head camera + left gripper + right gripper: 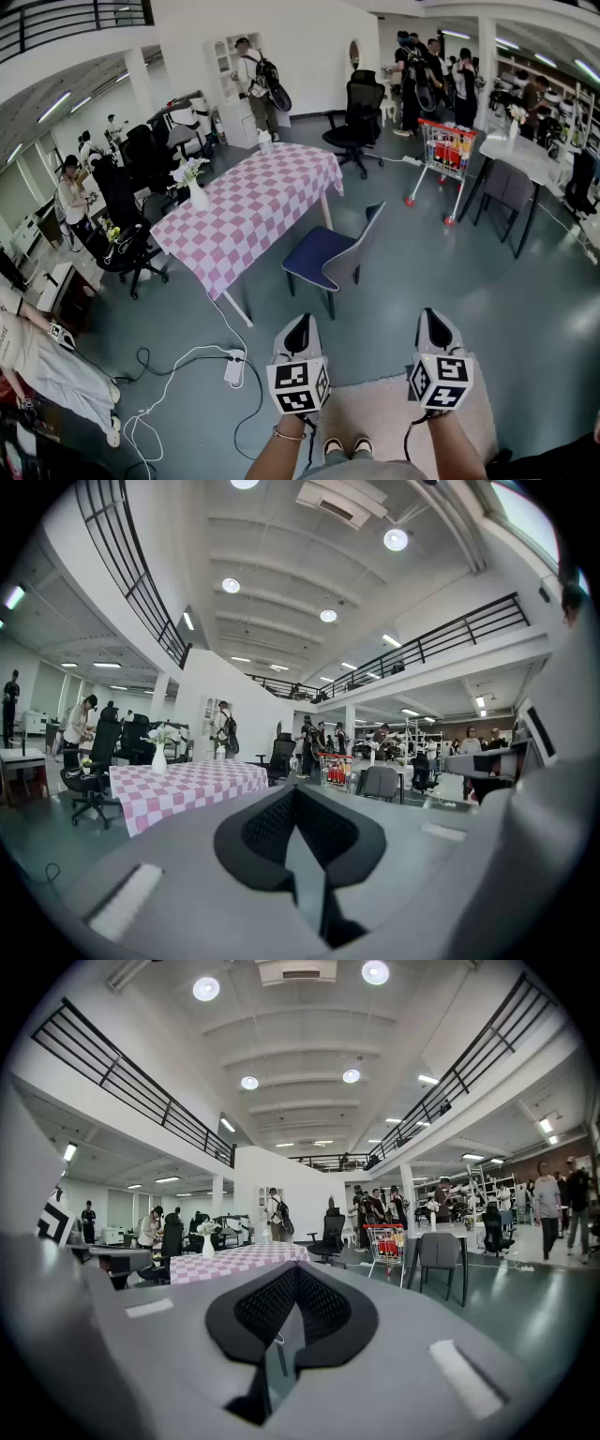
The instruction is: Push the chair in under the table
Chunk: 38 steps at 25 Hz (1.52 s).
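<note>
Beside the table's long edge: chair [328, 253] sat pulled out, not under the checked table [253, 202].
Left gripper [298, 330]: jaws pressed together, nothing in them, well short of the chair.
Right gripper [437, 326]: same deal, jaws together, empty.

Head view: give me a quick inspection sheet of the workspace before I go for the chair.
Surface: grey floor, with a pale rug under the person's feet.
Job's things: blue chair stands pulled out, apart from the checked table.
Clutter: white vase of flowers near the table's left edge; nothing else seen on it.
Grippers: left claw and right claw both shut, holding nothing, short of the chair.
Cables: white power strip and loose cables on the floor left of the left claw.
Surroundings: shopping cart, black office chair, people standing at the back.
</note>
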Tool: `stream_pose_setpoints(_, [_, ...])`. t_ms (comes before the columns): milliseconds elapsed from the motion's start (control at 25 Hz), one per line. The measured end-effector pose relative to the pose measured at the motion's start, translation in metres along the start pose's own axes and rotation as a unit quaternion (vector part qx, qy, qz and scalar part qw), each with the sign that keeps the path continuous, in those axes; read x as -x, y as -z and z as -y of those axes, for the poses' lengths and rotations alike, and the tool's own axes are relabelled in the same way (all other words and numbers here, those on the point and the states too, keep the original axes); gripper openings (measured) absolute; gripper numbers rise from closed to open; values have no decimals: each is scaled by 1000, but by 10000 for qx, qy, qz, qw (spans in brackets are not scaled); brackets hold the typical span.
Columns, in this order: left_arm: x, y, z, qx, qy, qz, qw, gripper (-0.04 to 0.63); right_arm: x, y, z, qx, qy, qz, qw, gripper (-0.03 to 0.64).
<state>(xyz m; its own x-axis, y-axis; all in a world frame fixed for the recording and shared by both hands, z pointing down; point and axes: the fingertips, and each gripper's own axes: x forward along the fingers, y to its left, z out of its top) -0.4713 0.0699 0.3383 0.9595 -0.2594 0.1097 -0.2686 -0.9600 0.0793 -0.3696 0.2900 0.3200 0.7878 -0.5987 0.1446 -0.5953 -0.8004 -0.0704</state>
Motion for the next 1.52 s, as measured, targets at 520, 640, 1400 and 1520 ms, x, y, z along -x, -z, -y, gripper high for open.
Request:
stream_pose_setpoints(520, [-1, 11, 5, -30, 85, -147, 9999, 0, 3, 15, 0, -193, -81, -139, 9997, 9])
stream_pose_setpoints(640, [0, 10, 3, -16, 84, -127, 9999, 0, 2, 17, 0, -354, -121, -144, 9992, 11])
stream_pose_setpoints(1400, [-18, 8, -19, 55, 312, -216, 9993, 105, -18, 12, -20, -416, -153, -31, 9990, 129])
stream_pose_setpoints(1520, [-23, 15, -24, 30, 366, -299, 9989, 104, -22, 18, -21, -437, -61, -72, 9990, 129])
